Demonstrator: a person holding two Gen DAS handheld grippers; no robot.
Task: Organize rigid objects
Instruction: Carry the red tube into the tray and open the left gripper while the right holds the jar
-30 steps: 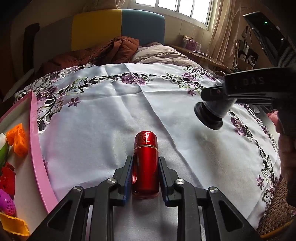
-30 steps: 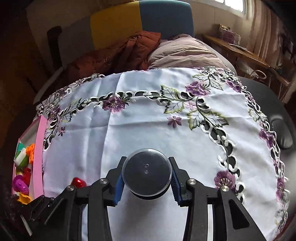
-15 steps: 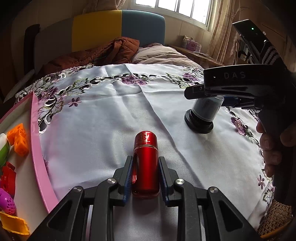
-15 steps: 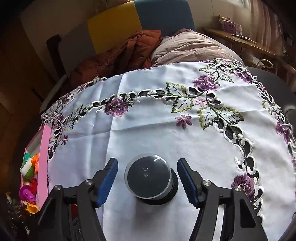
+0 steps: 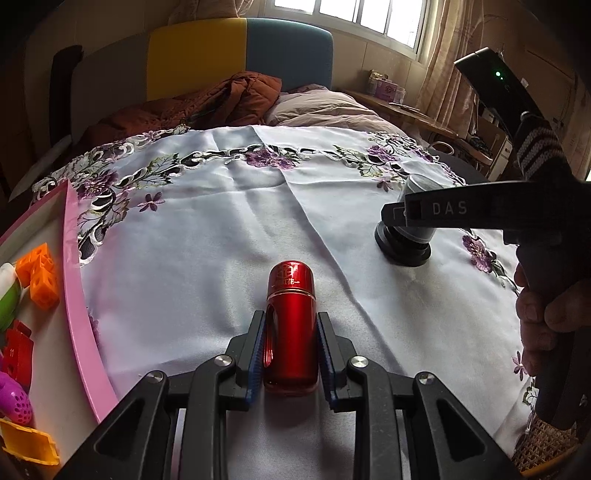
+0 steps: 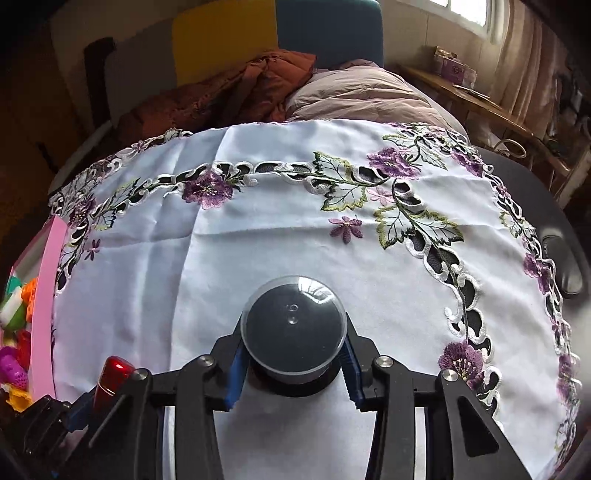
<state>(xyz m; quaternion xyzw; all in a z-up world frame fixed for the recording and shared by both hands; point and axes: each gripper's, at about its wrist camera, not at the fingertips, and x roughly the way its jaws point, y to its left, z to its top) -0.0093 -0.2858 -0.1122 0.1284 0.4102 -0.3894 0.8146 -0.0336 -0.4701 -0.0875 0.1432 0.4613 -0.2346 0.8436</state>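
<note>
Nearest the left wrist camera, the left gripper [image 5: 291, 354] is clenched on a red metal bottle [image 5: 291, 325], its blue pads [image 5: 257, 350] pressed to the bottle's lower sides; the bottle stands upright on the white embroidered tablecloth [image 5: 207, 258]. In the right wrist view, the right gripper [image 6: 293, 369] is closing its jaws around a dark cylindrical container with a clear domed lid [image 6: 293, 325], the pads [image 6: 236, 373] meeting its sides just above the wider black base (which sits on the cloth). At the left edge lies a pink-rimmed tray [image 5: 75, 288] holding orange blocks [image 5: 40, 273] and other small plastic toys [image 5: 13, 402], just beside the red bottle's gripper. To the right of the bottle, a person's hand [image 5: 539, 314] grips the right tool's handle. Beyond the cloth's purple floral border lie a rust-brown jacket [image 5: 221, 103] and a pale pillow [image 5: 325, 107], backed by a yellow-and-blue headboard [image 5: 240, 48] and a window [image 5: 369, 14].
</note>
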